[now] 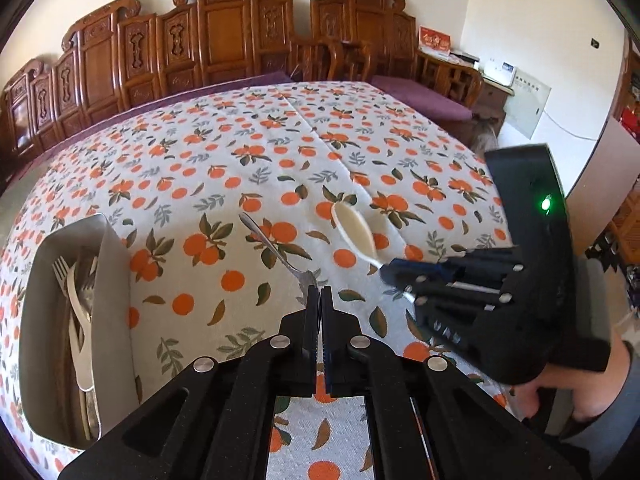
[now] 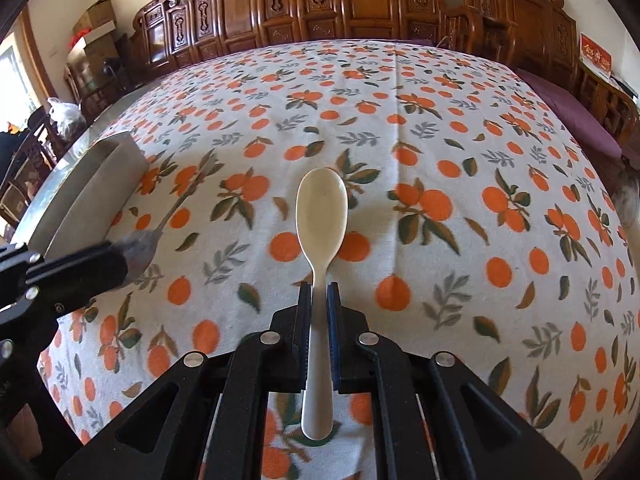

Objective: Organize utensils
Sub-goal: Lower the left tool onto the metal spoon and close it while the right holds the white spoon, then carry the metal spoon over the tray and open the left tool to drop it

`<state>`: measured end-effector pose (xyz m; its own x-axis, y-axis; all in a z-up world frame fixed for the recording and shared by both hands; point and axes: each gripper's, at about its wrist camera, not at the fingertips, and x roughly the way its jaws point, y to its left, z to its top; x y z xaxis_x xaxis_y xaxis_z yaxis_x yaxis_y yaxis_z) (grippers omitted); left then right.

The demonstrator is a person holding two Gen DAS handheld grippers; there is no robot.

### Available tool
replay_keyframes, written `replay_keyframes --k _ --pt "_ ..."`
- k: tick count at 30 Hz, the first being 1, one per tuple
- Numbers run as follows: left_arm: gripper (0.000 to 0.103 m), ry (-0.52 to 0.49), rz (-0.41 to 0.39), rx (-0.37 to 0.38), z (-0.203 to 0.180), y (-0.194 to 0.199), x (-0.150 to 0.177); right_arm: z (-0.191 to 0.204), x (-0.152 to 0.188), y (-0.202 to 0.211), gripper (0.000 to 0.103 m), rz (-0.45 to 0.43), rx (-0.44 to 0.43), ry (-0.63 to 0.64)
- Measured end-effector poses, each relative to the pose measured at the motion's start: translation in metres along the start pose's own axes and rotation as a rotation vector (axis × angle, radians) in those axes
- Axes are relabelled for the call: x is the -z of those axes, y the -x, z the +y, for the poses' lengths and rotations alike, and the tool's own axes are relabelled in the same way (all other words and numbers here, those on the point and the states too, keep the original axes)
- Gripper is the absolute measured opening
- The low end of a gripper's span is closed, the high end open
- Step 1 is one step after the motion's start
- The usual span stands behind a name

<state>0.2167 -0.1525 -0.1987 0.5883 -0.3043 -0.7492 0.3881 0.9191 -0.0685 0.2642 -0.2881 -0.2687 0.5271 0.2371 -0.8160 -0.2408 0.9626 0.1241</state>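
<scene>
My left gripper [image 1: 320,294] is shut on the head end of a metal utensil [image 1: 266,240]. Its slim handle points away up-left over the cloth, and I cannot tell whether it is a fork or a spoon. My right gripper [image 2: 319,292] is shut on the handle of a cream plastic spoon [image 2: 322,208], bowl forward and facing up. The left wrist view shows the right gripper [image 1: 391,275] on the right, holding that spoon [image 1: 354,228]. The right wrist view shows the left gripper [image 2: 124,262] at the left edge with the metal utensil [image 2: 176,208].
A grey utensil tray [image 1: 116,280] holding several forks, one of them white, stands at the table's left; its wall [image 2: 100,188] also shows in the right wrist view. An orange-print tablecloth [image 1: 248,148] covers the table. Carved wooden benches [image 1: 224,36] line the far side. A person's hand [image 1: 560,392] grips the right tool.
</scene>
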Motion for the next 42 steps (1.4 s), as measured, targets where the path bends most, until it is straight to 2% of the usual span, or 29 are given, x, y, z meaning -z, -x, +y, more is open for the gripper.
replay_keyframes --k 9,18,27,42 --pt "0.0 0.037 -0.041 0.014 0.02 0.016 0.0 0.023 -0.012 -0.006 0.009 -0.016 -0.051 0.033" --pt "0.0 0.058 -0.07 0.016 0.034 0.026 -0.004 0.031 -0.016 -0.009 0.009 -0.018 -0.06 0.049" --pt "0.0 0.066 -0.133 0.0 0.049 0.052 -0.013 0.048 -0.022 -0.01 0.009 -0.031 -0.091 0.06" --pt "0.0 0.13 -0.209 -0.056 0.113 0.101 -0.025 0.071 -0.033 -0.006 0.009 -0.059 -0.164 0.088"
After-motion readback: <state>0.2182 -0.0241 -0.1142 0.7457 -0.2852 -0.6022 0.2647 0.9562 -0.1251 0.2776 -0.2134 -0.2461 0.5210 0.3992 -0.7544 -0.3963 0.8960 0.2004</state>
